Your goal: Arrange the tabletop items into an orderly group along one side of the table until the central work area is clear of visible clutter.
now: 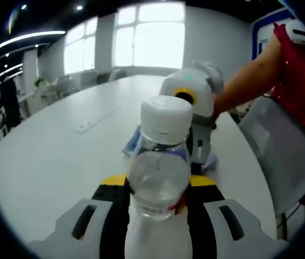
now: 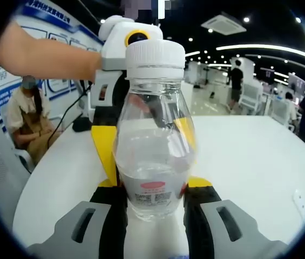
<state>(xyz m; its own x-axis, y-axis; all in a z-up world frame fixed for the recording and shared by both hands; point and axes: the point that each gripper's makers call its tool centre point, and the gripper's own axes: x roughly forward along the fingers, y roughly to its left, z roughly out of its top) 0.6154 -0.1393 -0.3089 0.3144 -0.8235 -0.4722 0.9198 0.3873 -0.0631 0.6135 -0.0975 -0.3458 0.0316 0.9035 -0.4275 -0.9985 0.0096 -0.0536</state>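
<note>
In the left gripper view, the left gripper (image 1: 157,208) closes its jaws on a clear water bottle (image 1: 159,186) with a white cap, standing upright at 6 o'clock; its base is cut off. Past it at 1 o'clock, the right gripper (image 1: 195,116) hides most of a blue item (image 1: 132,144) on the white table (image 1: 60,156). In the right gripper view, the right gripper (image 2: 155,202) clamps the bottle too.

Left claw (image 1: 157,208) grips bottle (image 1: 160,162); right claw (image 1: 195,102) behind.
</note>
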